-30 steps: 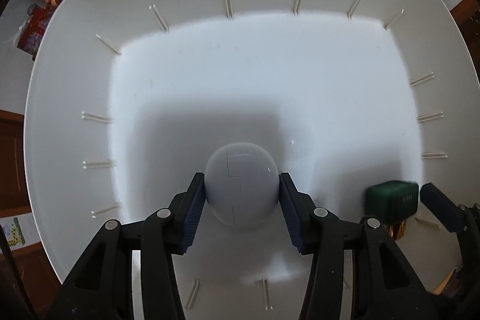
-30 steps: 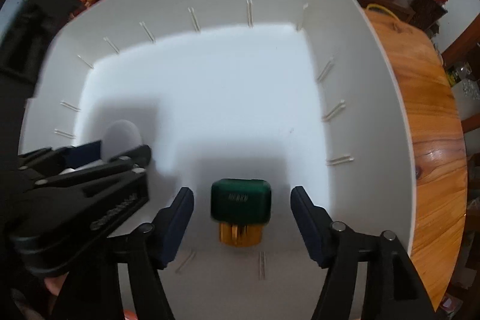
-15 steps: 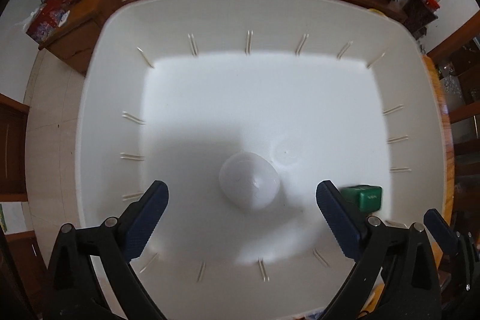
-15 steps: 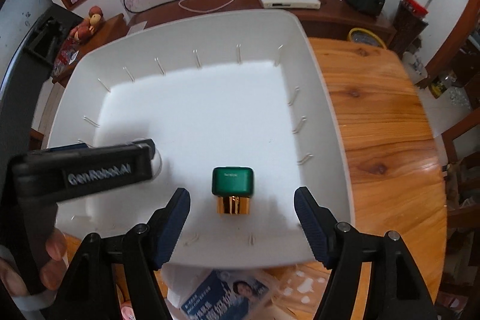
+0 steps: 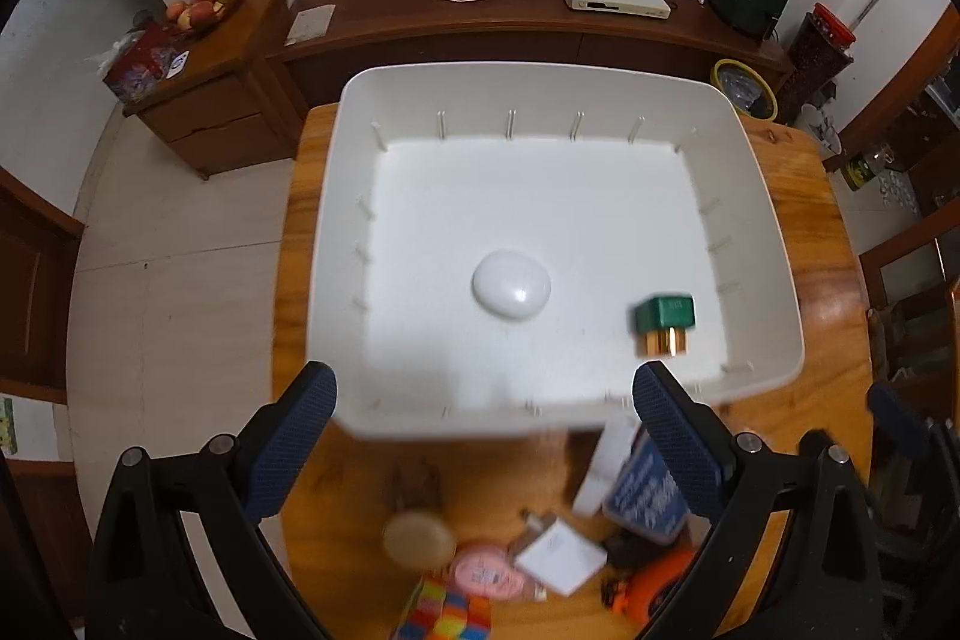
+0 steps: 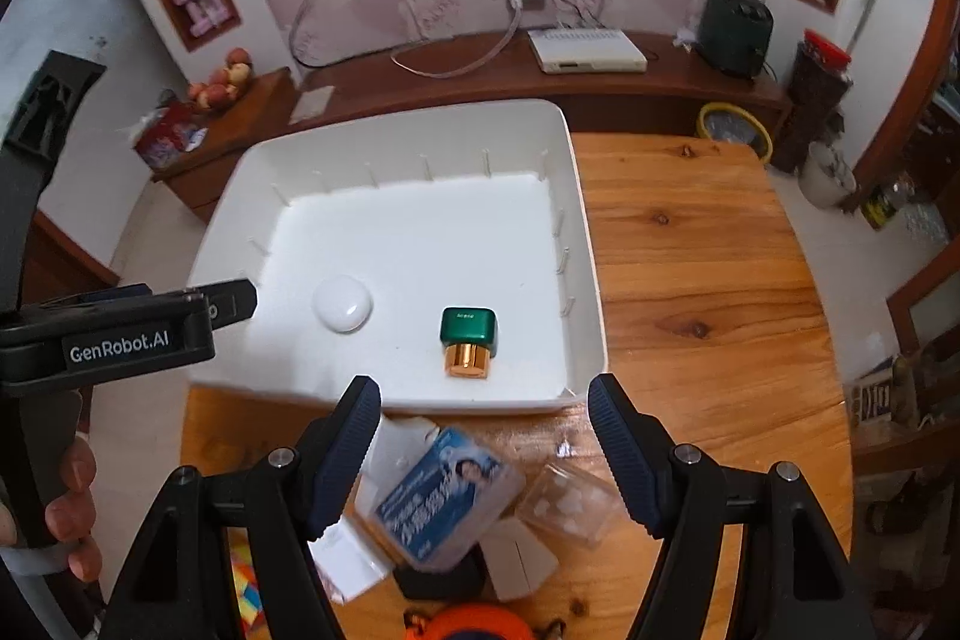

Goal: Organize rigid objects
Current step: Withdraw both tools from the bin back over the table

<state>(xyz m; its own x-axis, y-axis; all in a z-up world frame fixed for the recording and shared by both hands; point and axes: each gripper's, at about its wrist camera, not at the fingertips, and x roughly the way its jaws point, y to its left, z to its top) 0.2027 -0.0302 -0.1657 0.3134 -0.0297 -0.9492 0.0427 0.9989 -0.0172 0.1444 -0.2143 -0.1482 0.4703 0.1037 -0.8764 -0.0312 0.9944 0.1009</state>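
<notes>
A white bin (image 5: 360,148) (image 6: 591,250) stands on the wooden table. Inside it lie a white egg-shaped object (image 5: 511,284) (image 6: 342,304) and a green box with a gold base (image 5: 665,323) (image 6: 468,340). My left gripper (image 5: 483,436) is open and empty, raised above the bin's near edge. My right gripper (image 6: 483,436) is open and empty, above loose items in front of the bin. The left gripper's body shows at the left of the right wrist view (image 6: 120,334).
Loose items lie on the table in front of the bin: a blue packet (image 6: 441,496) (image 5: 645,496), a clear plastic case (image 6: 567,505), white boxes (image 5: 561,556), a pink item (image 5: 486,574), a colourful cube (image 5: 444,610), an orange tape measure (image 6: 474,622). Bare wooden table (image 6: 690,280) lies right of the bin.
My left gripper opened and let go of the white egg-shaped object in the bin. Both grippers rose and pulled back from the bin toward the table's near side.
</notes>
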